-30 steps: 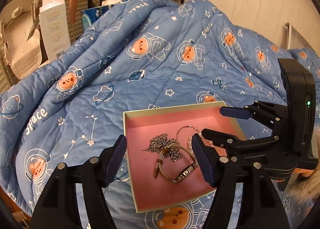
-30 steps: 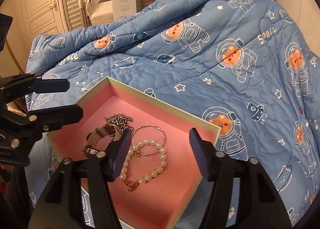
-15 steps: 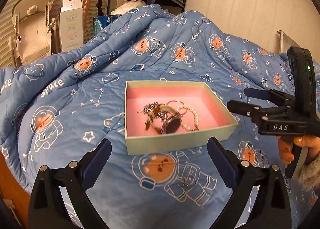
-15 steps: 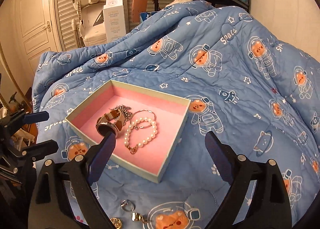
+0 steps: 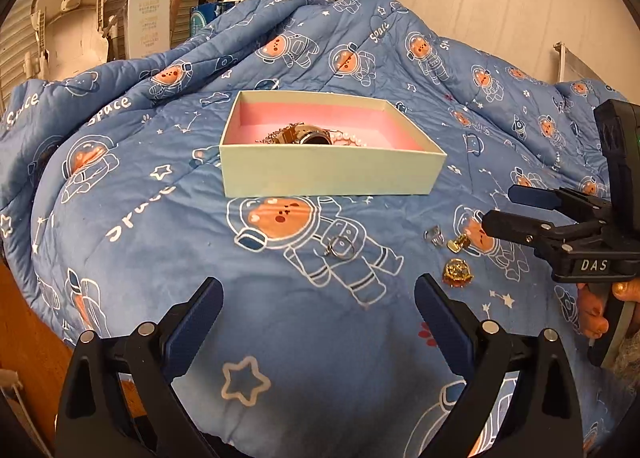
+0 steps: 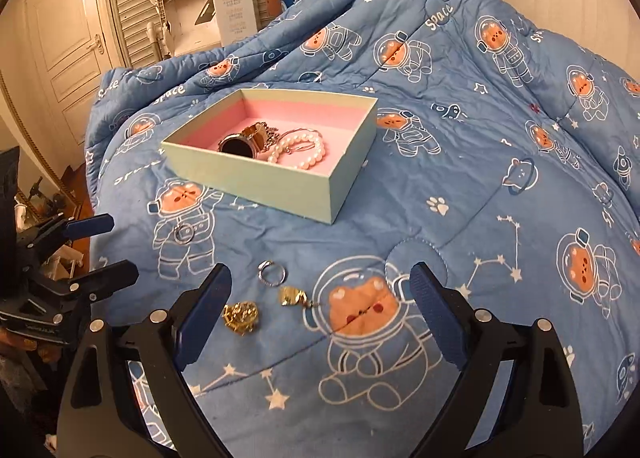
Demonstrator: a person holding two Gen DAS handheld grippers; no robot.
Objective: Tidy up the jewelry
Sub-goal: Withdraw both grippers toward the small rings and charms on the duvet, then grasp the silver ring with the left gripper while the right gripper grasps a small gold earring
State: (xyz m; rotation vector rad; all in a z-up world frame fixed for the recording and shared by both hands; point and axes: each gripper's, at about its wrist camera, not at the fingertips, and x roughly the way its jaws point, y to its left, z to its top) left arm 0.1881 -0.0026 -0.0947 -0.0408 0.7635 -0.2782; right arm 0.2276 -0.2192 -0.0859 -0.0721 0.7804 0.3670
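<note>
While both grippers gape empty, jewelry box point(image 5: 328, 174) sits — rings point(image 6: 272, 272) outside.

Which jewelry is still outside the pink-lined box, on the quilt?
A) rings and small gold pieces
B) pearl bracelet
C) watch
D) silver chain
A: two silver rings and two gold pieces lie loose on the quilt in front of the box, while the pearl bracelet, watch and chain sit inside it.
</note>
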